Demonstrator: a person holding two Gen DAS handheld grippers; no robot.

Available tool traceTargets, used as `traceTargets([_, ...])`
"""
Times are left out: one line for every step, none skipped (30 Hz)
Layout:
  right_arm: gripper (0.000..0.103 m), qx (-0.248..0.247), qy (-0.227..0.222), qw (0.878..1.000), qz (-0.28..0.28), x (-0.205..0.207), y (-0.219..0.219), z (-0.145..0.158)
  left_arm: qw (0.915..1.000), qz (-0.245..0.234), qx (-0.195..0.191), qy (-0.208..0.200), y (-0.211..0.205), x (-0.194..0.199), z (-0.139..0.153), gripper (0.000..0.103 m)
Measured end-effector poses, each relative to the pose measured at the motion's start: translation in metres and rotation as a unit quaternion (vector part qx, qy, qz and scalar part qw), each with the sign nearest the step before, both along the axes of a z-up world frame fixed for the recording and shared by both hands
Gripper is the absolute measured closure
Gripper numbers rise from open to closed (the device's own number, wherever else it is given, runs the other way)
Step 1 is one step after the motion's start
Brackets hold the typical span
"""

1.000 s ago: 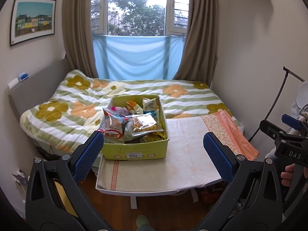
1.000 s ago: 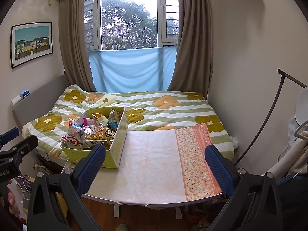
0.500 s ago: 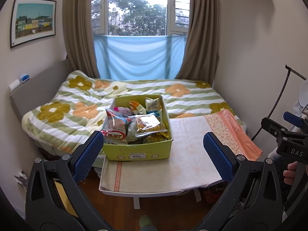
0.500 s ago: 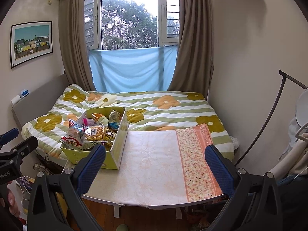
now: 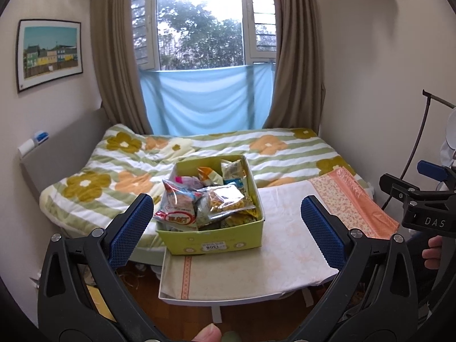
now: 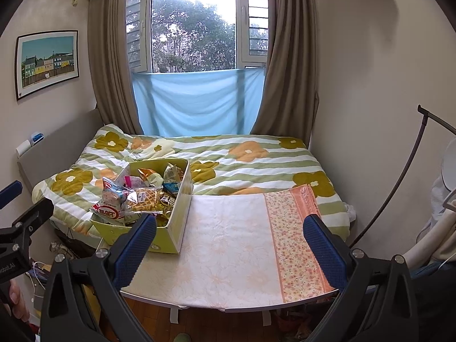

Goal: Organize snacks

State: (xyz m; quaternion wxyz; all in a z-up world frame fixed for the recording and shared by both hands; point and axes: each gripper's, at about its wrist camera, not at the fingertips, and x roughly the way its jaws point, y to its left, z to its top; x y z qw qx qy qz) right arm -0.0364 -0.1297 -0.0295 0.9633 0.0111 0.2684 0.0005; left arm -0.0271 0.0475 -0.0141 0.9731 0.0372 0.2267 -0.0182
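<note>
While crinkly snack packets (image 5: 209, 199) fill it, rectangular green box (image 5: 216, 243) sits on cloth-covered table (image 5: 285, 259).

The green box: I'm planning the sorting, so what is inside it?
The green box holds heaped snack packets: a red-labelled bag and a clear waffle pack on top. Whatever lies beneath them is covered.

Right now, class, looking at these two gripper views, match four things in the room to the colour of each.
Things:
1. snack box
2. cloth over the window
3. curtains
4. gripper fingers

Colours:
A. light blue
B. dark blue
C. yellow-green
D. brown

Pairs: 1-C, 2-A, 3-D, 4-B
</note>
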Motion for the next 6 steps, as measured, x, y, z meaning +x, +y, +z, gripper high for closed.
traceTargets([0.001,0.0,0.001,1.0,0.0,0.003,0.001,0.0,1.0,-0.002,-0.003,0.001,0.001,0.002,-0.001,0.0])
traceTargets([0.001,-0.001,0.003,1.0,0.0,0.004,0.002,0.0,1.0,-0.004,-0.005,0.003,0.002,0.004,-0.002,0.0])
traceTargets([0.001,-0.001,0.004,1.0,0.0,0.007,0.004,0.0,0.9999,-0.004,-0.009,0.003,0.004,0.006,-0.003,0.0])
traceTargets([0.001,-0.001,0.005,1.0,-0.001,0.009,0.005,0.0,0.9999,-0.004,-0.011,0.004,0.006,0.009,-0.004,0.0])
traceTargets([0.001,-0.002,0.006,1.0,-0.001,0.012,0.006,-0.001,0.9999,-0.002,-0.013,0.007,0.008,0.011,-0.005,0.0])
traceTargets([0.001,-0.001,0.008,1.0,-0.002,0.015,0.008,-0.001,0.9998,-0.002,-0.014,0.012,0.01,0.015,-0.006,0.0])
